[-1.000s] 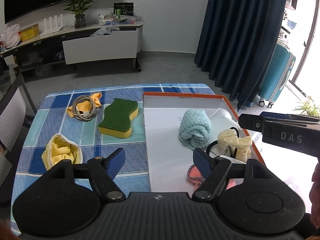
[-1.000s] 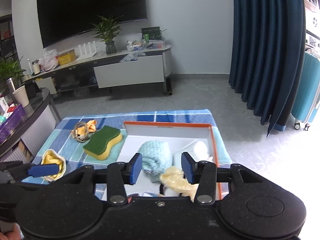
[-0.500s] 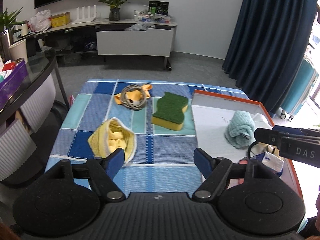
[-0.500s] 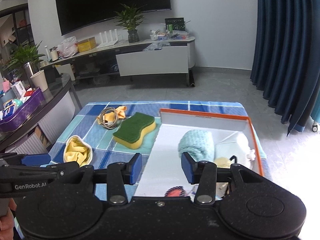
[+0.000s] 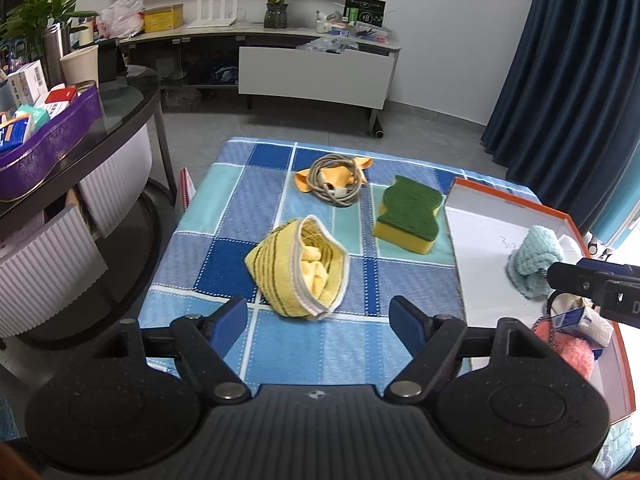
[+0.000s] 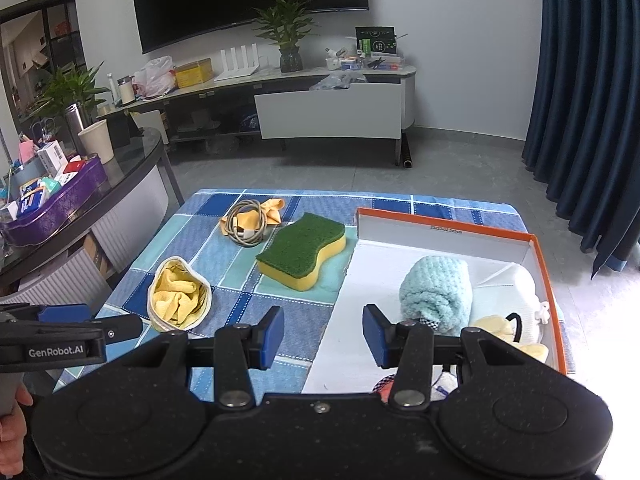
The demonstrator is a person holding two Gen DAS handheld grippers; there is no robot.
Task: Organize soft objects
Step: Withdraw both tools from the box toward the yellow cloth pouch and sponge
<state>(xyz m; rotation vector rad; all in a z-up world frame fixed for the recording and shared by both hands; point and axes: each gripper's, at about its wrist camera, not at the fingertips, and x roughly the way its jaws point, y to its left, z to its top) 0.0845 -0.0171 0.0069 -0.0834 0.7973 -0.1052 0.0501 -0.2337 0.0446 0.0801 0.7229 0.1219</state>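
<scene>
Yellow pouch (image 5: 298, 268) lies on the checked cloth (image 5: 224, 240) just ahead of the left gripper (image 5: 318, 318), between its fingers' lines; jaws have just been opening, nothing between them. Sponge (image 5: 408, 220) sits ahead, toward the right finger. Right gripper (image 6: 323, 338): fingers apart, empty. Blue towel (image 6: 438, 292) lies in the box (image 6: 548, 280), just beyond its right finger.

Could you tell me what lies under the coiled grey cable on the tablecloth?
An orange cloth lies under the coiled grey cable; the cable hides its middle.
</scene>
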